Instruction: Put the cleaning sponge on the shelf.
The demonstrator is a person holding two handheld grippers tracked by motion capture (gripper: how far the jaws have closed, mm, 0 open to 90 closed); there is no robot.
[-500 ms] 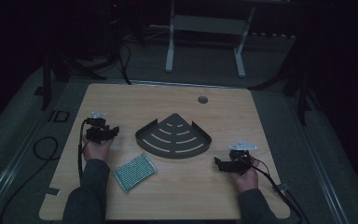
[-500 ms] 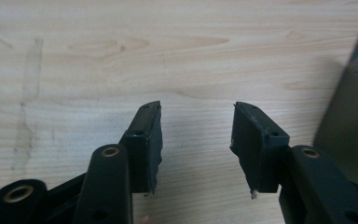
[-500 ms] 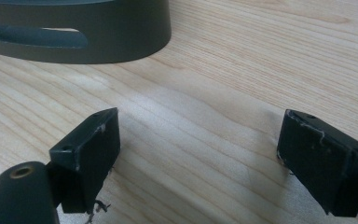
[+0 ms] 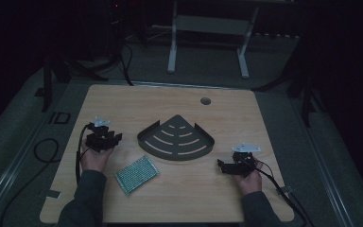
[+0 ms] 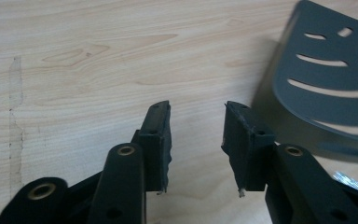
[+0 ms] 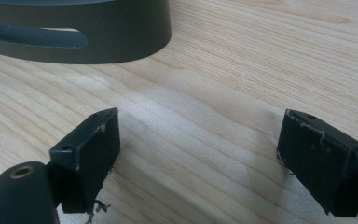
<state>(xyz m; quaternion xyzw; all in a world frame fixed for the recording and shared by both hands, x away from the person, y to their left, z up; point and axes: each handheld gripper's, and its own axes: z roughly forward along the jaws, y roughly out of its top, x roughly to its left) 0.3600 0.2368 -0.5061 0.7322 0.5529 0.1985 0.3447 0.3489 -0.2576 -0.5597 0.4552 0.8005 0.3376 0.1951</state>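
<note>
We see a pale wooden bench [image 4: 123,104] in a dark room, a white metal frame [image 4: 208,28] behind. The dark grey slotted quarter-round metal tray [image 4: 176,139] sits mid-bench, a green mesh pad [image 4: 136,174], probably a sponge, near it. Left hand-held gripper [image 4: 105,137] and right hand-held gripper [image 4: 227,166] both spread, empty. Nothing seems moved since earlier.
</note>
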